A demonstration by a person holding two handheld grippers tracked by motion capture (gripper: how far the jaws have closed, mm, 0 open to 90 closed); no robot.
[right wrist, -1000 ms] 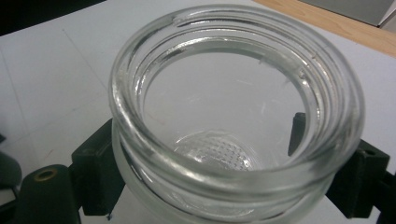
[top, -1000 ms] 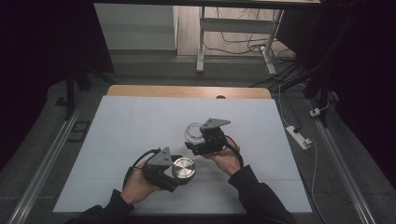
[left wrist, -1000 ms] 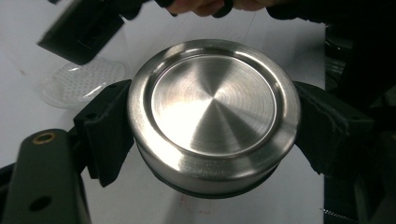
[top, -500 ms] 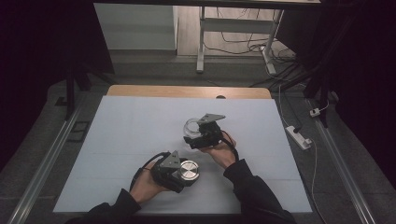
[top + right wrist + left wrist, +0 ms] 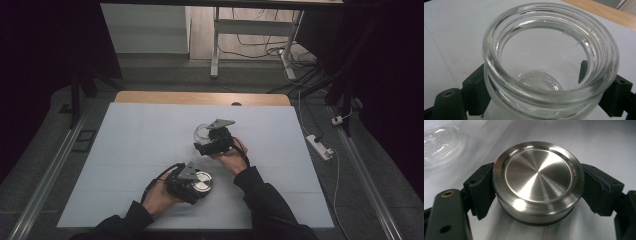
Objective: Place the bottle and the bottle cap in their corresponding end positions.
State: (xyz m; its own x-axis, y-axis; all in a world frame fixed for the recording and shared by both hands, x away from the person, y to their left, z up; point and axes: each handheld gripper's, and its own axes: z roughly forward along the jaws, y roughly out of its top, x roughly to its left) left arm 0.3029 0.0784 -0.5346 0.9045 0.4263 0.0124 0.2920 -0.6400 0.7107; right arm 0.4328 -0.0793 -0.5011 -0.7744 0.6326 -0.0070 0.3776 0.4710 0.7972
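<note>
On the tabletop (image 5: pixel 130 150) we've got left gripper (image 5: pixel 192 184) jaws pinching the steel lid (image 5: pixel 537 180), right gripper (image 5: pixel 210 142) jaws clamping the open glass jar (image 5: pixel 551 62); lid looks off, so next it needs setting down flat.

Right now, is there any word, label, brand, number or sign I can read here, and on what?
None: the metal lid held by the left gripper is plain brushed steel, the glass jar held by the right gripper bears no print, and the table is blank.
</note>
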